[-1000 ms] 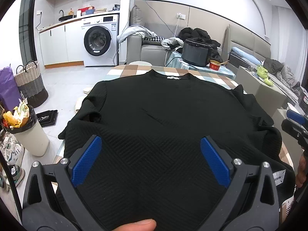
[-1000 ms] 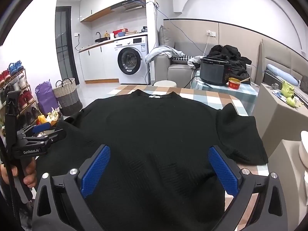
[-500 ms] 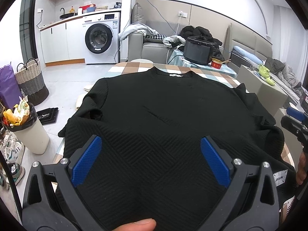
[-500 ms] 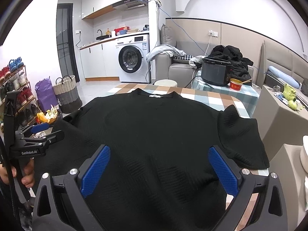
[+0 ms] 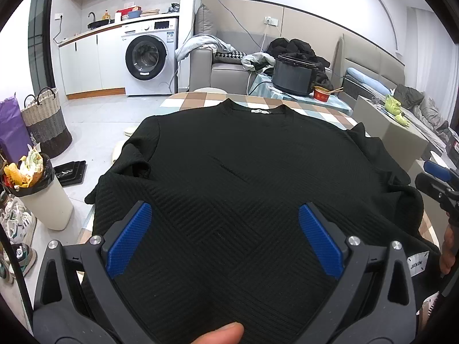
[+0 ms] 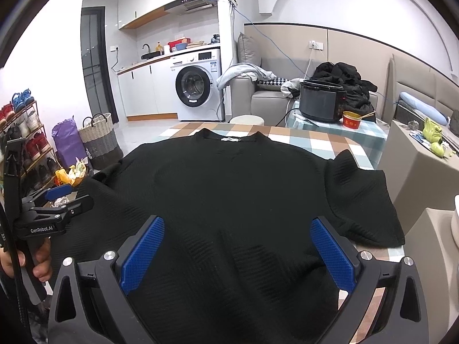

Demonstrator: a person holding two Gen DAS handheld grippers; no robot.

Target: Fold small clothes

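A black textured sweater point(image 5: 235, 166) lies spread flat, collar at the far end, on a checkered table point(image 5: 195, 100). Its left sleeve is bunched at the table's left edge, and a white tag point(image 5: 417, 263) shows at the near right hem. My left gripper point(image 5: 223, 229) hovers open over the near hem with nothing between its blue pads. My right gripper point(image 6: 236, 226) is likewise open above the sweater point(image 6: 229, 189), holding nothing. Each gripper shows at the edge of the other's view: the right gripper point(image 5: 439, 177) and the left gripper point(image 6: 54, 203), held by a hand.
A trash bin point(image 5: 43, 197) and woven basket point(image 5: 46, 120) stand on the floor to the left. A shoe rack point(image 6: 23, 132) is further left. A rice cooker point(image 5: 292, 74) and red bowl point(image 5: 321, 93) sit beyond the table. A beige cabinet point(image 6: 424, 166) stands to the right.
The left gripper has tilted very slightly. The sweater and the right gripper have not visibly moved.
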